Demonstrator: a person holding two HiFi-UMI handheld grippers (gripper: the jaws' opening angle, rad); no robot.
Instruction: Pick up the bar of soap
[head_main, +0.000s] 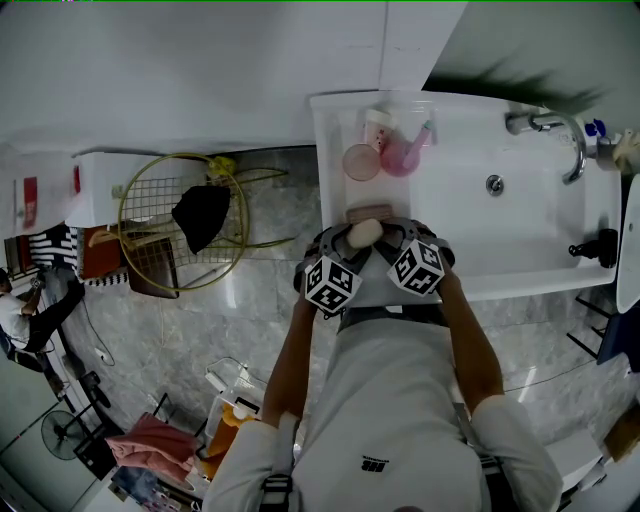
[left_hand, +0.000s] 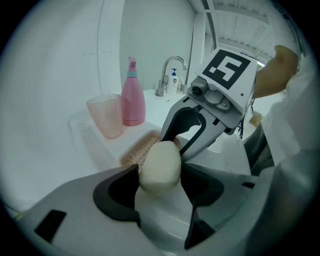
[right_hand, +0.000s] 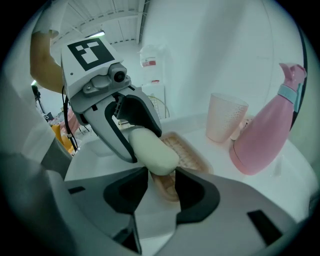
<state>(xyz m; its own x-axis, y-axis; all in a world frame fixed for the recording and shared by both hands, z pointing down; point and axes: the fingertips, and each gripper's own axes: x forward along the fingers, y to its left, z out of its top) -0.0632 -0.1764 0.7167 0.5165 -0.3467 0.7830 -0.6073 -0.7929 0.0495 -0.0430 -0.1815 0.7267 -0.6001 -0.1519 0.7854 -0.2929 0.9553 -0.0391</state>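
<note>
Gingerly pinched the bar of soap (right_hand: 152, 147) at opposite ends with left tongs (left_hand: 159, 175) and right tongs (right_hand: 161, 175), just over its soap dish (right_hand: 189, 150); risked squirting the slick bar free through uneven squeeze.

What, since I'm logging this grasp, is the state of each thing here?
bar of soap, held in the air, gripped at both ends.
left hand-held gripper, shut on the bar of soap.
right hand-held gripper, shut on the bar of soap.
soap dish, empty.
cup, upright.
pink bottle, upright.
</note>
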